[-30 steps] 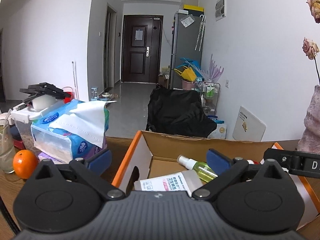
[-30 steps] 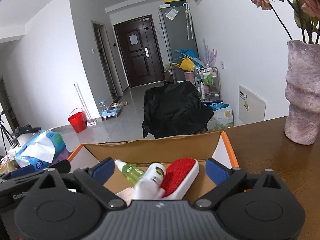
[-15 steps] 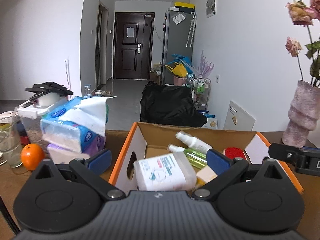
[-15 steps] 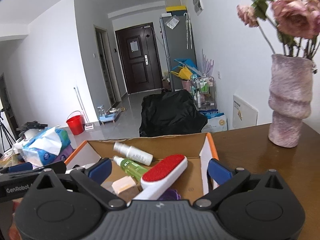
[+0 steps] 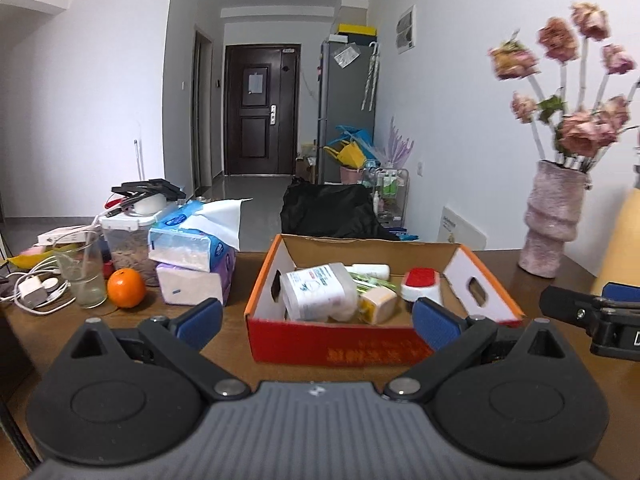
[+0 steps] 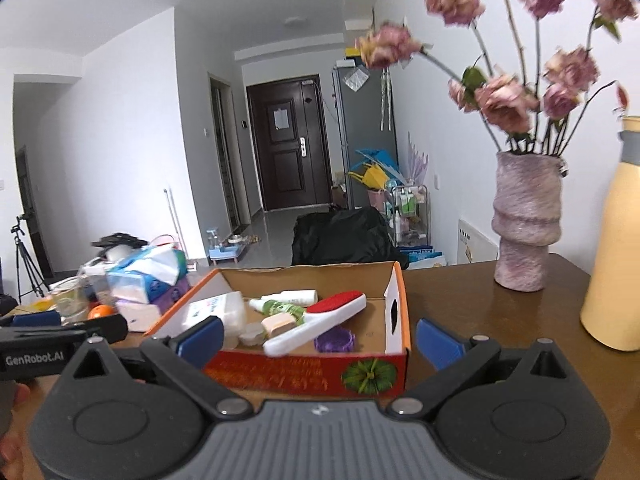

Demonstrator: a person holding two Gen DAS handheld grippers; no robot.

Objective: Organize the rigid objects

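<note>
Judging by the box, sorting looks nearly done: bottles and brush lie inside. My left gripper and right gripper gape wide, holding nothing (table clutter remains, mostly soft).

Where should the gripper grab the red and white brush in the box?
Probably the white handle of the lint brush, from above with the right gripper. The handle is narrow and slants toward the box's near wall, and the red pad is wider.

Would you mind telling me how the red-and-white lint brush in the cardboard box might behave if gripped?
The red-and-white lint brush looks like rigid plastic, so probably stiff and light. It lies propped across other items in the cardboard box, so it may pivot. Its smooth white handle could slip.
</note>
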